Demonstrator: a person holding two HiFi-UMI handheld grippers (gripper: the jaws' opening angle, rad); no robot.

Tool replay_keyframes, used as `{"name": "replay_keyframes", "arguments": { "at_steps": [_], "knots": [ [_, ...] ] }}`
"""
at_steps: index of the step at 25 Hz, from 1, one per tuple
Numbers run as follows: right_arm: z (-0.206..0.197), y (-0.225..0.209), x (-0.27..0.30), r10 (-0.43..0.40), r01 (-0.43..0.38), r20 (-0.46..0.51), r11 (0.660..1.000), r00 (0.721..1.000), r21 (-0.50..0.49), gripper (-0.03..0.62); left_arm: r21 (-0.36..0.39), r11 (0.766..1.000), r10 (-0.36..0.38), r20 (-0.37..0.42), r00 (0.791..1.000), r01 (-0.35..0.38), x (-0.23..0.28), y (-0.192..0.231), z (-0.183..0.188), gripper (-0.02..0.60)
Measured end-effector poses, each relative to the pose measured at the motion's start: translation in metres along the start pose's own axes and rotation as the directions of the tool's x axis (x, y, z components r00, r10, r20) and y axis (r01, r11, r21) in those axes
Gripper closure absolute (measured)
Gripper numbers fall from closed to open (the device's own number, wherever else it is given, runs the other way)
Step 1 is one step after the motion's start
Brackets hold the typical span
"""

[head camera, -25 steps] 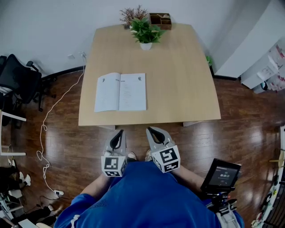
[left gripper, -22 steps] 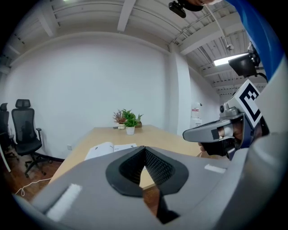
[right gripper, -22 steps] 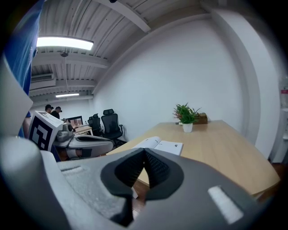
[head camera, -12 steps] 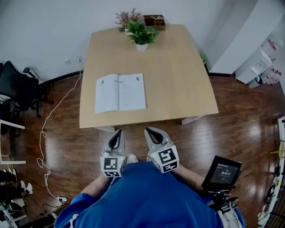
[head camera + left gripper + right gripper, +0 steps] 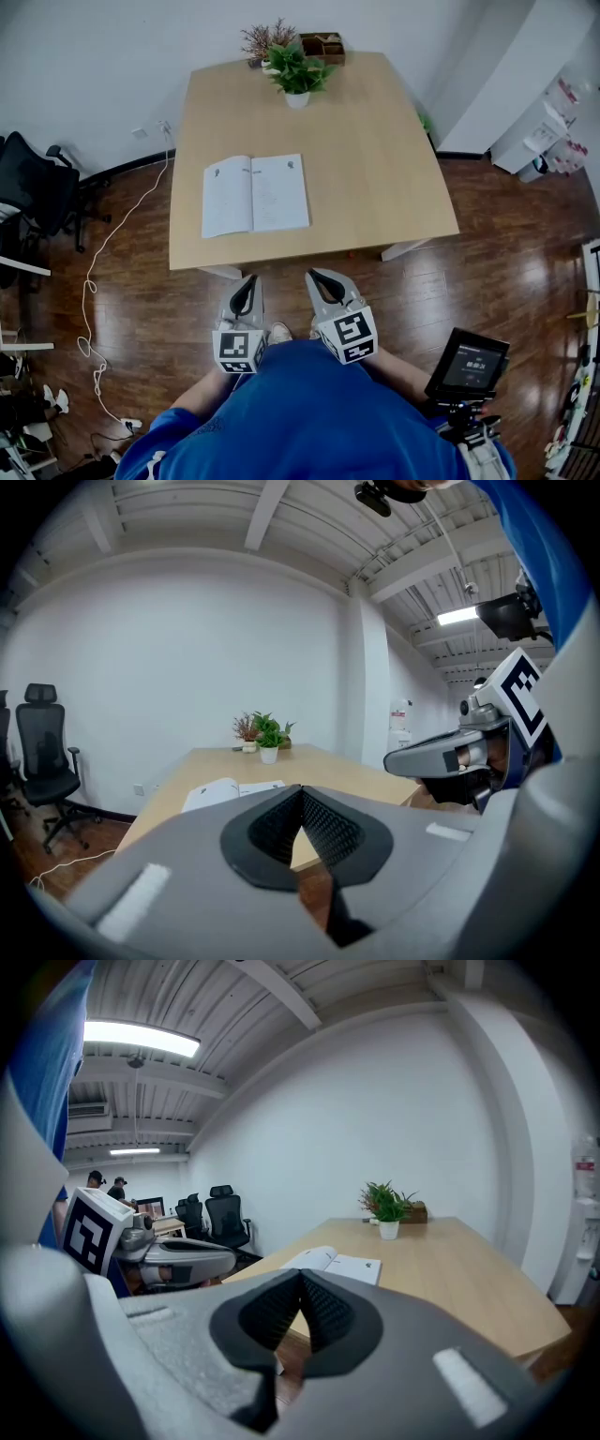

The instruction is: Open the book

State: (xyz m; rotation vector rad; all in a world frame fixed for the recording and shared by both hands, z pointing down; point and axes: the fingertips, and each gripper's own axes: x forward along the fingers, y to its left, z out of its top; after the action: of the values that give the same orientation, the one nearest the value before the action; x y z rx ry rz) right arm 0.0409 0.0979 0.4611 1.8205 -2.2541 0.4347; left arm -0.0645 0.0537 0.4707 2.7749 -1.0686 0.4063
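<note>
Left claw (image 5: 247, 283): clenched, empty.
Right claw (image 5: 316, 277): clenched, empty.
Book (image 5: 255, 194): open on the table (image 5: 375, 159), ahead of both claws, well apart.

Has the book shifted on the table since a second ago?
No. The open book lies where it did, by the near left corner of the table, its pages parallel to the front edge.

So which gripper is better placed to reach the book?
Left, slightly: the open book sits left of centre on the table, straight ahead of the left gripper; the right gripper is offset. Both are shut.
</note>
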Motion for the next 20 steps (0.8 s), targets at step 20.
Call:
{"name": "replay_keyframes", "arguments": {
  "at_steps": [20],
  "knots": [
    [0.0068, 0.0064, 0.0089, 0.011, -0.011, 0.002, 1.0, 1.0, -0.007, 0.591, -0.007, 1.0, 0.016, -0.003, 1.0, -0.016, -0.0047, 0.0085, 0.0, 0.575]
  ]
}}
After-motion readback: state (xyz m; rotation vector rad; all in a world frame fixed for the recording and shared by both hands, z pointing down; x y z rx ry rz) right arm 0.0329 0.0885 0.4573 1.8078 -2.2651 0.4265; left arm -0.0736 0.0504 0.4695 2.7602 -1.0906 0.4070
